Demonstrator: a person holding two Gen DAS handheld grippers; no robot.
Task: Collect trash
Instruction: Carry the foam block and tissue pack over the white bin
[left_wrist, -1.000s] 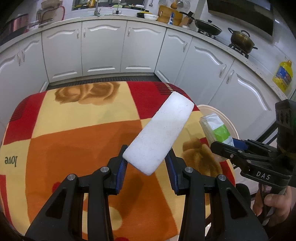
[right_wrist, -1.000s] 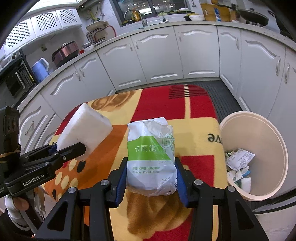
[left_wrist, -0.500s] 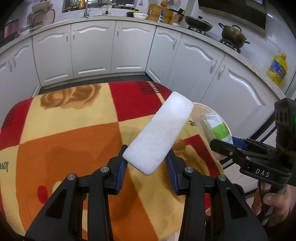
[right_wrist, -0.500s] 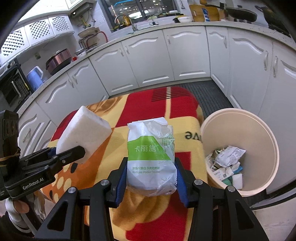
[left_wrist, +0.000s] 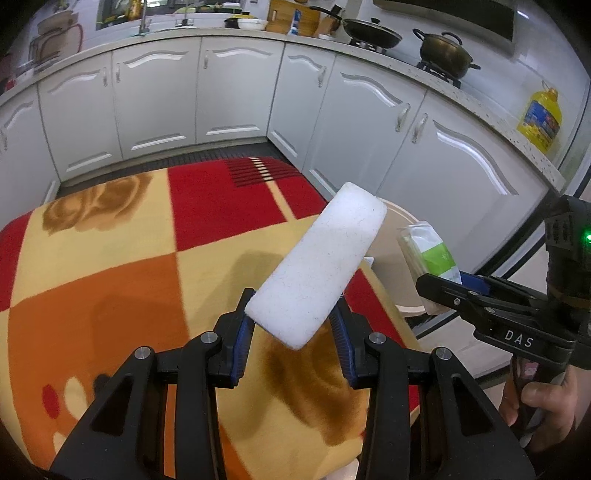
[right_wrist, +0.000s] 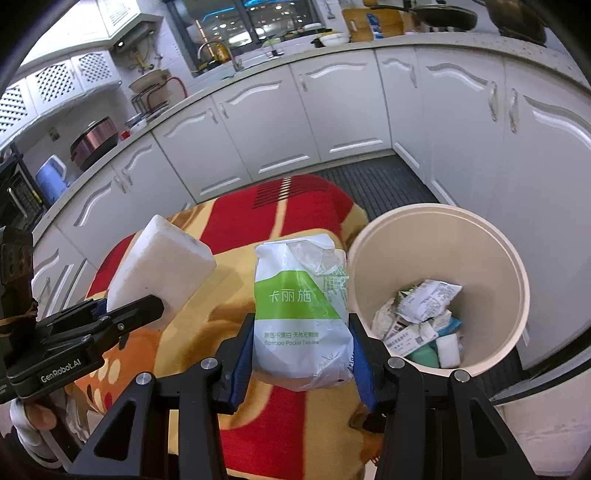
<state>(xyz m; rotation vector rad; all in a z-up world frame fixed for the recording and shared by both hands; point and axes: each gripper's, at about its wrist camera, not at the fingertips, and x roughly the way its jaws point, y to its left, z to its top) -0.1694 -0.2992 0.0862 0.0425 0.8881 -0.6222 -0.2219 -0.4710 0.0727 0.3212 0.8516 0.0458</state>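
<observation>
My left tongs (left_wrist: 293, 328) are pinching the near end of a white foam block (left_wrist: 319, 264), which juts up toward the middle of the frame above the blanket-covered surface (left_wrist: 110, 258). I judge the block very light but crumbly; gripped at one end it could pivot, so a hold nearer its middle would be steadier. My right tongs (right_wrist: 301, 354) are clamped on a pack of bamboo pocket tissues (right_wrist: 301, 310) at its lower half. It looks soft, squashy and slick in its plastic wrap. The cream trash bin (right_wrist: 491, 236), already holding wrappers, sits at the right of the frame, just beside the pack.
</observation>
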